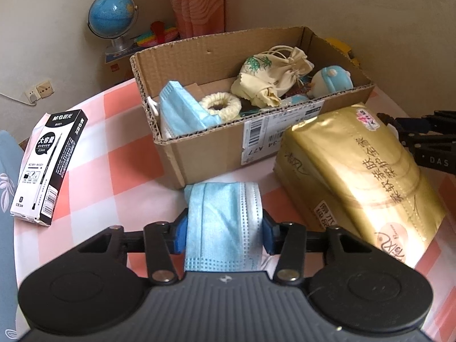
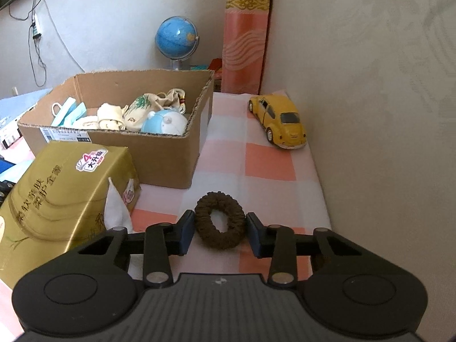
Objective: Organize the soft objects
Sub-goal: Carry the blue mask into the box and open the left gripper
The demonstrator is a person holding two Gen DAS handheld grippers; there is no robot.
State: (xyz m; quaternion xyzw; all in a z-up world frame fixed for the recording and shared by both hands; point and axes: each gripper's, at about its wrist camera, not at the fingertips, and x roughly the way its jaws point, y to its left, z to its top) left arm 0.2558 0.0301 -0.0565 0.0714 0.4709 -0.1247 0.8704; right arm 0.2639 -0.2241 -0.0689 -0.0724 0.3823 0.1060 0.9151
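Note:
My left gripper (image 1: 225,225) is shut on a folded blue face mask (image 1: 225,222), held just in front of the cardboard box (image 1: 199,154). The box holds another blue mask (image 1: 182,111), a cream scrunchie (image 1: 221,105), a cream drawstring pouch (image 1: 270,77) and a blue-and-white plush (image 1: 330,81). My right gripper (image 2: 219,229) has its jaws on both sides of a dark brown scrunchie (image 2: 219,222) that lies on the checked tablecloth (image 2: 268,159). The jaws stand close to the scrunchie without squeezing it.
A gold tissue pack (image 1: 362,182) lies right of the box and also shows in the right wrist view (image 2: 59,199). A black-and-white pen box (image 1: 48,165) lies at the left. A yellow toy car (image 2: 278,121) stands by the wall. A globe (image 1: 111,20) stands behind.

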